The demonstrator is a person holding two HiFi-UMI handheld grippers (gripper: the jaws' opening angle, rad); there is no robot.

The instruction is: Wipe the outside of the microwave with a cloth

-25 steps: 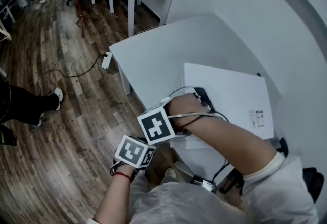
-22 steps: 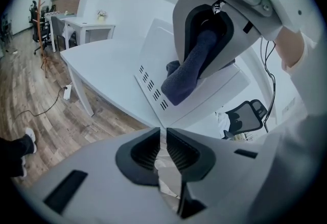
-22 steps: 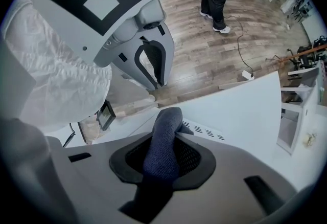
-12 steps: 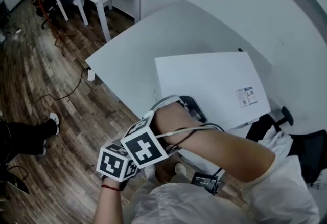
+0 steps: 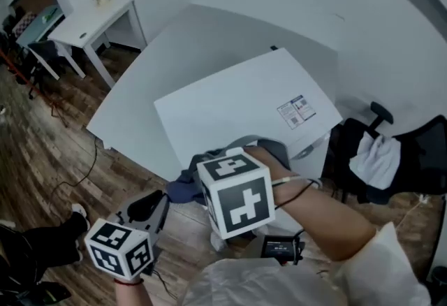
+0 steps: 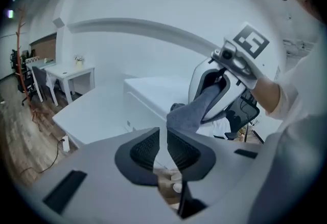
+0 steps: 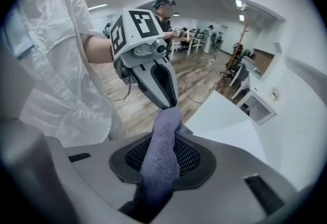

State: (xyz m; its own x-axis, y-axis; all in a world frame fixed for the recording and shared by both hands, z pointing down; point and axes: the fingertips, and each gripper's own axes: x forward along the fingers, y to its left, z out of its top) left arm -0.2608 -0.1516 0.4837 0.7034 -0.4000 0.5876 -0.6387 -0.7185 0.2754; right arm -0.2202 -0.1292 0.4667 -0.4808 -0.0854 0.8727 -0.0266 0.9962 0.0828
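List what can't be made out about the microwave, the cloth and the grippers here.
- Microwave front and sides: head view looks down on its top; the right gripper and arm cover the near edge.
- Sticker print: head view, too small.
- Whether the left gripper pinches the cloth end: left gripper view, contact sits behind its jaw tips.

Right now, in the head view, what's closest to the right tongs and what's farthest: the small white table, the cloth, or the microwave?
1. The cloth: pinched in the right tongs, low in the middle.
2. The microwave: just beyond, in the middle of the view.
3. The small white table: far off, top left.
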